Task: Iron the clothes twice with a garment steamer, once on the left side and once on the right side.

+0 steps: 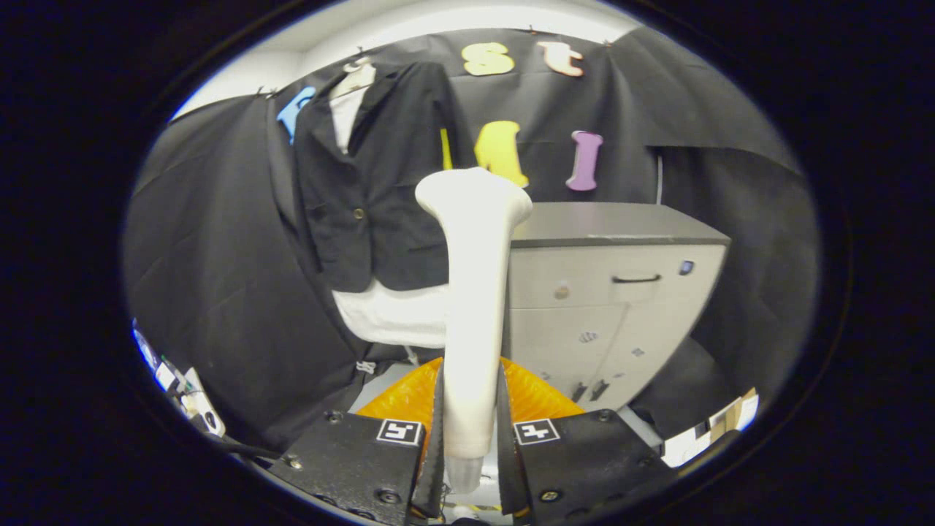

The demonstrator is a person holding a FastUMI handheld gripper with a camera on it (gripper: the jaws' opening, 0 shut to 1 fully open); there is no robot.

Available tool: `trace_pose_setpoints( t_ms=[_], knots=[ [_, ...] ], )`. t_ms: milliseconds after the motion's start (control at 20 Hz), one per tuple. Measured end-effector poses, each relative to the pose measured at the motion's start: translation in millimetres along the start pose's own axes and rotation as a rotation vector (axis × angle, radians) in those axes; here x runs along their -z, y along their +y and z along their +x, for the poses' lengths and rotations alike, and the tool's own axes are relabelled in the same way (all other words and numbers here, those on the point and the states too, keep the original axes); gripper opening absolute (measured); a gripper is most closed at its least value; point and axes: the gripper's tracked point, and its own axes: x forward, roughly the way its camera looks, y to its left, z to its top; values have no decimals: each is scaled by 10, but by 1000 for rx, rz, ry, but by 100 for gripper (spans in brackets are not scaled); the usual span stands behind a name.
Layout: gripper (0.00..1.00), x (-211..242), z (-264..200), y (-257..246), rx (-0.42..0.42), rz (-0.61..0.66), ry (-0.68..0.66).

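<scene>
Gripper view: garment steamer (475, 292) clamped upright by hand-held gripper (471, 431), head aimed toward hung jacket (372, 183) for steaming.

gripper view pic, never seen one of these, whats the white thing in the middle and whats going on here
This picture comes from a camera riding on a hand-held gripper, looking forward along its two fingers. Both fingers press on the handle of a white garment steamer, held upright with its wide head on top. Beyond it, a dark jacket over a white garment hangs on a hanger against the booth's black cloth wall. Beside the jacket stands a pale cabinet with a dark top. The steamer's head has not reached the jacket.
</scene>
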Motion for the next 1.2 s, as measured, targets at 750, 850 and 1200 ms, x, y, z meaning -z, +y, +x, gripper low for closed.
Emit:
trace_pose_setpoints(
  t_ms=[750,850,1200],
  knots=[
    [33,816,-1195,-1616,81,55,40],
    [33,945,-1324,-1677,70,48,49],
    [33,1182,-1637,-1877,49,5,56]
  ],
)
